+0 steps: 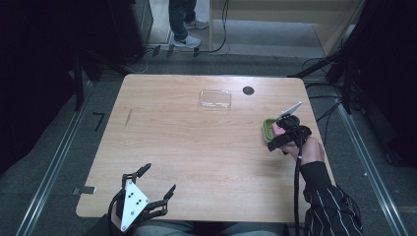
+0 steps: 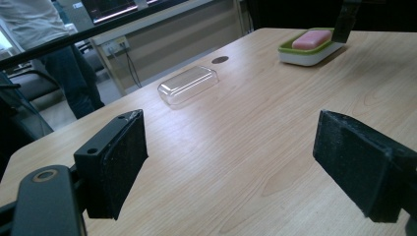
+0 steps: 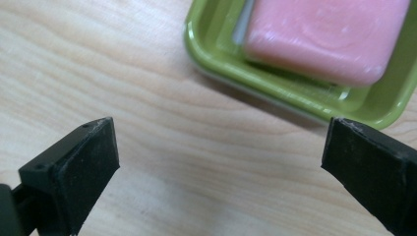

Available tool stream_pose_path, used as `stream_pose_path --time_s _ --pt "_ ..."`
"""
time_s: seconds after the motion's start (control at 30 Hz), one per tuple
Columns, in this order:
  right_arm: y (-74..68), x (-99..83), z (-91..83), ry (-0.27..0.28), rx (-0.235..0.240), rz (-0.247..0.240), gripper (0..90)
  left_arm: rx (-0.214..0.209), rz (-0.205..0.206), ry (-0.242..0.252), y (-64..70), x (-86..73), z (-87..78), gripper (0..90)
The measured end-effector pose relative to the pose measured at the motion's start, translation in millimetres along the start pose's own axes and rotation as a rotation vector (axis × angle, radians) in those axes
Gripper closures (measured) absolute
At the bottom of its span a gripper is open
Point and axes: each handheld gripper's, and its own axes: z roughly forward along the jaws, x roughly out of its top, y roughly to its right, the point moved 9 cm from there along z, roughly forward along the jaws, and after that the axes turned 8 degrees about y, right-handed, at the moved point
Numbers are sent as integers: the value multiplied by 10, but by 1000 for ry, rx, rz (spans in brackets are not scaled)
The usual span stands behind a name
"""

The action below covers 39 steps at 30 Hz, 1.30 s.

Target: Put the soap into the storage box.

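A green soap dish [image 1: 267, 130] with a pink bar of soap [image 1: 277, 129] in it sits near the table's right edge. My right gripper [image 1: 280, 133] hovers just over the dish's near side, open. In the right gripper view its jaws [image 3: 221, 157] stand wide apart above bare wood, with the dish [image 3: 295, 93] and soap [image 3: 324, 34] just beyond them. A clear plastic lid [image 1: 215, 99] lies at the back middle. At the near left edge my left gripper [image 1: 160, 178] is open and holds nothing. The left gripper view shows its jaws [image 2: 231, 157] spread, the lid [image 2: 188, 84] and the dish [image 2: 307, 54] far ahead.
The wooden table [image 1: 196, 147] has a round dark hole [image 1: 248, 90] at the back right of the lid. A person's legs [image 1: 184, 24] stand on the floor beyond the far edge. Cables run across the floor behind the table.
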Motion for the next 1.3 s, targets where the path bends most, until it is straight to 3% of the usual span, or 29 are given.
stream_pose_path --time_s 0.53,1.13,1.3 --pt "-249 -349 -53 -27 12 -106 13 0 3 -1 -2 0 -1 136" --pt "-479 -827 -22 -62 31 -183 20 2 3 -3 -5 -1 -9 136" --pt "-483 -981 -21 -89 30 -181 20 3 1 -2 -5 0 -11 136"
